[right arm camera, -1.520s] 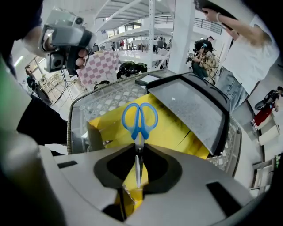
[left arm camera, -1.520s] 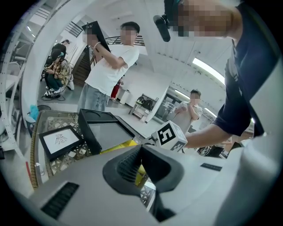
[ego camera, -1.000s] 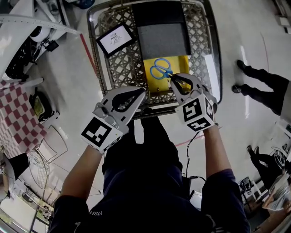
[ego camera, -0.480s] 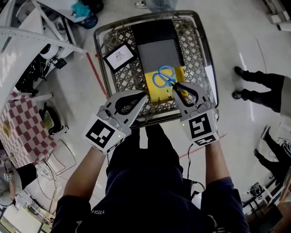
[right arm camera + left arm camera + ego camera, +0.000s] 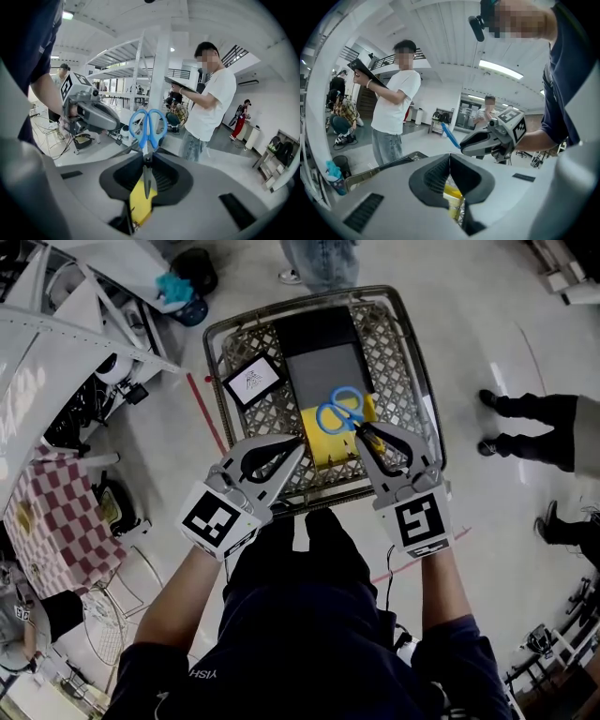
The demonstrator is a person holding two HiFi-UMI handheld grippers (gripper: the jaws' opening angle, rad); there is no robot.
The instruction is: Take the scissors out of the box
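Note:
Blue-handled scissors [image 5: 338,412] are held up over a yellow box [image 5: 330,444] that lies in a wire basket [image 5: 425,409] on the floor. My right gripper [image 5: 361,431] is shut on the scissors. In the right gripper view the blades [image 5: 146,180] are pinched between the jaws of the right gripper [image 5: 146,161] and the blue handle loops [image 5: 148,125] stick out ahead. My left gripper [image 5: 300,444] hangs beside it on the left, shut and empty. In the left gripper view the left gripper [image 5: 450,158] has its jaw tips together, with the yellow box [image 5: 453,200] below.
The basket also holds a black-framed card [image 5: 253,381] and a dark grey flat pad [image 5: 324,360]. A person with a clipboard [image 5: 211,105] stands beyond the basket. Another person's legs [image 5: 534,420] are at the right. White racks [image 5: 66,343] and a checked cloth [image 5: 52,517] stand left.
Both grippers have risen, and the scissors have come up with the right one, away from the yellow box. The basket looks smaller and farther below.

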